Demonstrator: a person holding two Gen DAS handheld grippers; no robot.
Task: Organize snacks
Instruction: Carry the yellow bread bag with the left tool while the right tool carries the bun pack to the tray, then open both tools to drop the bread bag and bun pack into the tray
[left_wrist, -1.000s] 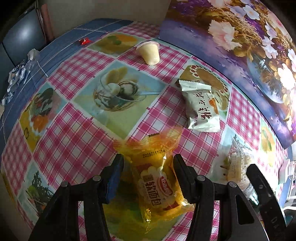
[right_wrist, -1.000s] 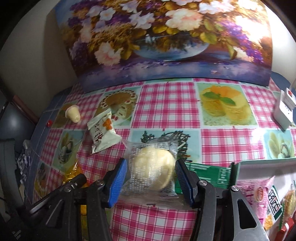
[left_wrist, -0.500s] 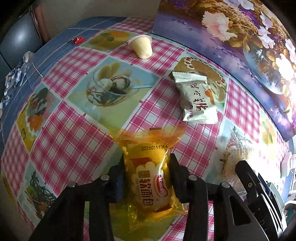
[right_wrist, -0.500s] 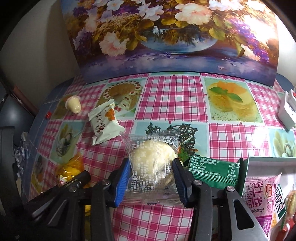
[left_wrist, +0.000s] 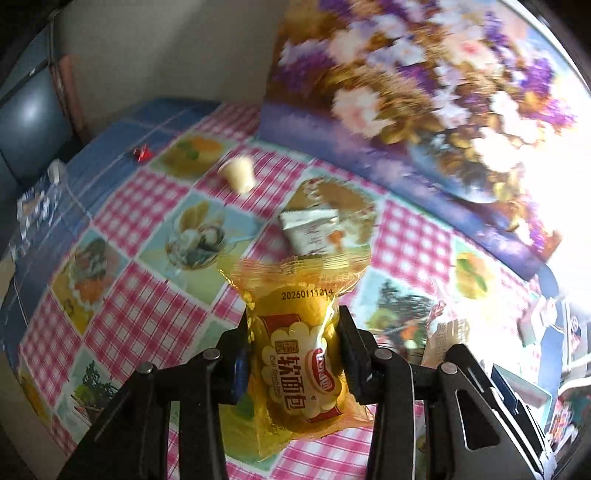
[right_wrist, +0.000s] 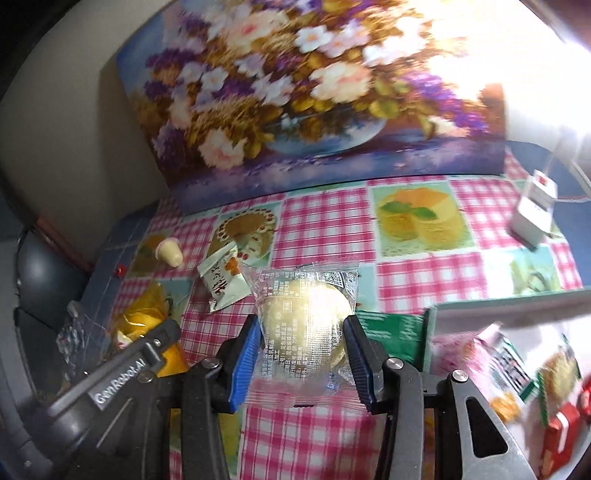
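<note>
My left gripper (left_wrist: 295, 332) is shut on a yellow bread packet (left_wrist: 299, 354) and holds it clear of the checked tablecloth (left_wrist: 147, 314). In the right wrist view that packet (right_wrist: 142, 317) shows at the lower left. A round cake in clear wrap (right_wrist: 304, 314) sits between the blue pads of my right gripper (right_wrist: 302, 332), which is shut on it and holds it above the cloth. On the table lie a white snack packet (left_wrist: 312, 230) (right_wrist: 223, 280) and a tipped jelly cup (left_wrist: 238, 173) (right_wrist: 170, 253).
A box (right_wrist: 498, 306) with several snack packets stands at the right, a green packet (right_wrist: 391, 328) against its left wall. A flower painting (right_wrist: 295, 92) leans along the back. A white power adapter (right_wrist: 532, 214) sits far right. Crumpled foil (right_wrist: 70, 332) lies left.
Both grippers closed on their packets and rose with them: the yellow bread packet on the left, the clear-wrapped cake on the right. Both views now take in more of the painting.
</note>
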